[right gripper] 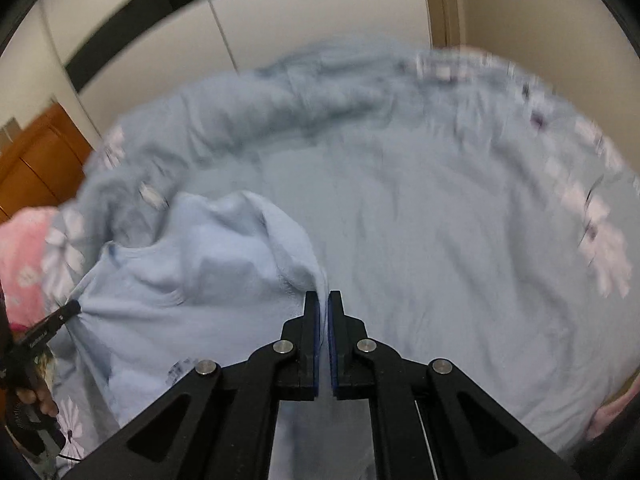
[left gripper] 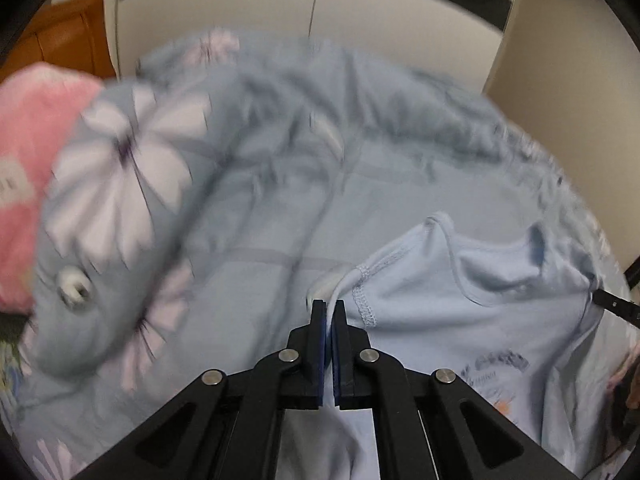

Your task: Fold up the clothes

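A light blue T-shirt with a small print on its front hangs stretched between my two grippers above a bed. My left gripper is shut on one edge of the shirt near a stitched hem. My right gripper is shut on the other edge of the shirt, which bunches up to its left. The right gripper's tip shows at the right in the left wrist view. The left gripper's tip shows at the left in the right wrist view.
The bed is covered by a rumpled grey-blue quilt with large pale flowers, also in the right wrist view. A pink pillow lies at the left. White wardrobe doors and an orange wooden headboard stand behind.
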`<state>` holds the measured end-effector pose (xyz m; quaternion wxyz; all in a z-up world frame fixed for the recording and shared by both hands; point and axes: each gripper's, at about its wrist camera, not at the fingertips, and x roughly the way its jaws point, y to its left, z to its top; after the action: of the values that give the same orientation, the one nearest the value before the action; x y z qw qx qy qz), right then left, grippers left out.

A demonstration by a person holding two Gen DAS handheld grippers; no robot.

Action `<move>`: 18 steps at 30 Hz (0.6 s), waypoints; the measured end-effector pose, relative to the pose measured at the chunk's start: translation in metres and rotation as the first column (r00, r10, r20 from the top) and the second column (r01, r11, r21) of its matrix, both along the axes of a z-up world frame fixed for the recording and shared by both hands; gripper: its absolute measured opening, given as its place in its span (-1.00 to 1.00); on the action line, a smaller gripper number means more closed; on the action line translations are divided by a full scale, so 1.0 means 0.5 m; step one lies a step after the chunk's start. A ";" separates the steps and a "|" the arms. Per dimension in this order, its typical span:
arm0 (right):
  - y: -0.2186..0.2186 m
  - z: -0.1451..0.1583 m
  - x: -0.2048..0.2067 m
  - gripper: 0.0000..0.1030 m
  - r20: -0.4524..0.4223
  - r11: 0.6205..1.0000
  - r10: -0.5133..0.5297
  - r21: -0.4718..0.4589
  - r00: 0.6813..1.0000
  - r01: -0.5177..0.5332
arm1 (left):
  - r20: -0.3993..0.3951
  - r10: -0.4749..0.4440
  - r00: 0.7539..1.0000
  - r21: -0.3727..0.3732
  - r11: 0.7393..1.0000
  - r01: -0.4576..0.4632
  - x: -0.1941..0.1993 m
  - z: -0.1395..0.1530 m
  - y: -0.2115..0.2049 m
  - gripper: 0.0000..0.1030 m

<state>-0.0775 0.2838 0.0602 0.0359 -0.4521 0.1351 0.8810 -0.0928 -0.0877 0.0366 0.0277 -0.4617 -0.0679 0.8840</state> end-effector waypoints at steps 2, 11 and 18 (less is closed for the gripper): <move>0.003 -0.016 0.020 -0.92 0.016 1.000 -0.004 0.003 1.000 0.004 | 0.037 -0.021 0.999 0.004 1.000 0.021 0.012 -0.027 0.002 -0.89; 0.015 -0.015 0.208 -0.19 0.024 0.999 -0.005 -0.034 1.000 0.006 | 0.124 -0.001 0.992 0.163 0.986 -0.020 0.229 -0.069 -0.027 0.06; -0.060 -0.078 0.397 -0.17 0.128 0.946 0.054 -0.325 0.990 -0.009 | 0.258 -0.072 0.964 0.286 0.958 -0.005 0.385 -0.156 0.020 0.06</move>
<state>0.1208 0.2538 0.0212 -0.0436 -0.5126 0.2677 0.8146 0.0997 -0.0776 -0.0412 0.0994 -0.5683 -0.1896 0.7945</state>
